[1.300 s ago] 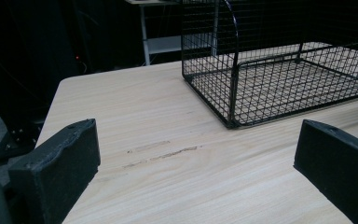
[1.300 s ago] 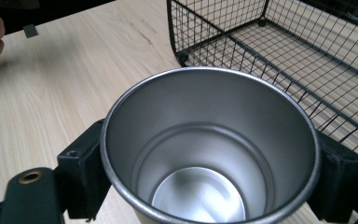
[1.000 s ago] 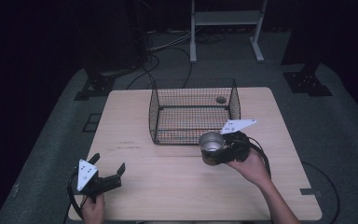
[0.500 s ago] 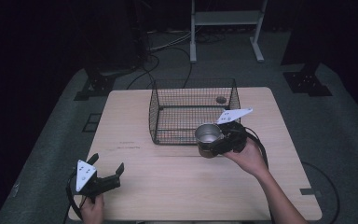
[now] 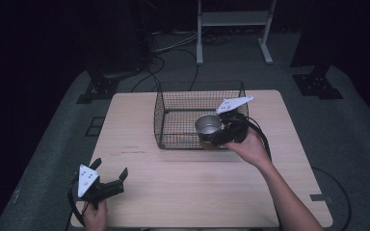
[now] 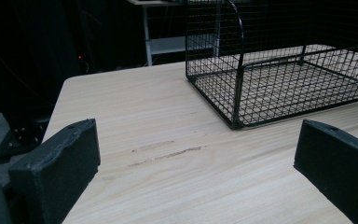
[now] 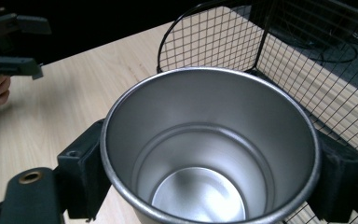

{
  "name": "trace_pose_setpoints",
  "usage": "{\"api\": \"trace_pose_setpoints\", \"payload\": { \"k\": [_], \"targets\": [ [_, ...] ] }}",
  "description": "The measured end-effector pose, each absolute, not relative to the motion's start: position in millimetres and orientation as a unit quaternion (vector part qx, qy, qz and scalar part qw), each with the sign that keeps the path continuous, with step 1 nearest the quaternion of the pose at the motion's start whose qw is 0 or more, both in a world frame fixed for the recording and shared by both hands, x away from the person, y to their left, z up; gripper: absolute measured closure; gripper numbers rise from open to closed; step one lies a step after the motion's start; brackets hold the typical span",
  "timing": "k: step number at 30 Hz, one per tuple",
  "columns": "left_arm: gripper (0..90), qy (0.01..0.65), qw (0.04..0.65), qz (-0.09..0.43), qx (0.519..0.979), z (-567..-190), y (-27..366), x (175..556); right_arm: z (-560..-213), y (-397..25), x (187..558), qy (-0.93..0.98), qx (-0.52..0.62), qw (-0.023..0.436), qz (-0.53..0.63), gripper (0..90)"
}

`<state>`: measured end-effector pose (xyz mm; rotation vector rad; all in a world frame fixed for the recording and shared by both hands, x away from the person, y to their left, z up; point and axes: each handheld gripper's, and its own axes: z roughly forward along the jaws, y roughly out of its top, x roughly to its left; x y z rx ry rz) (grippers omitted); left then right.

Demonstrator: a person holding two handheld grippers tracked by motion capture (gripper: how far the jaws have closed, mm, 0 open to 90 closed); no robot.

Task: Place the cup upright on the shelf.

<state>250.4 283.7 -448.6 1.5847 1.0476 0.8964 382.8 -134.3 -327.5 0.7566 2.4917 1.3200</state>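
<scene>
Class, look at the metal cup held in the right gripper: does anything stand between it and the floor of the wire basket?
The right gripper holds the metal cup upright at the wire basket, over its near wall. The basket is open-topped and its floor looks bare, so only that near wall lies between them; lifted over it, nothing visible blocks the cup.

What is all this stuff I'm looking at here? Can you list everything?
Table: one, light wood, centre of the room.
Wire basket: one, black, far middle of the table.
Metal cup: one, silver, empty, upright, held at the basket's near right edge.
White stand: one, on the floor beyond the table.
Cables: several, black, on the grey floor.
Right tongs: black, shut on the cup.
Left tongs: black, open, near left corner.
</scene>
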Motion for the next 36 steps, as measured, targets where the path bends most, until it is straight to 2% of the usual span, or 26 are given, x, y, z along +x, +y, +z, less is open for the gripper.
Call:
{"api": "trace_pose_setpoints", "payload": {
  "k": [36],
  "targets": [
    [0.0,0.435,0.499,0.372,0.650,-448.6,287.1,249.6,-298.4,-108.0,448.0,0.847,0.279,0.136,0.431,15.5]
  ]
}}
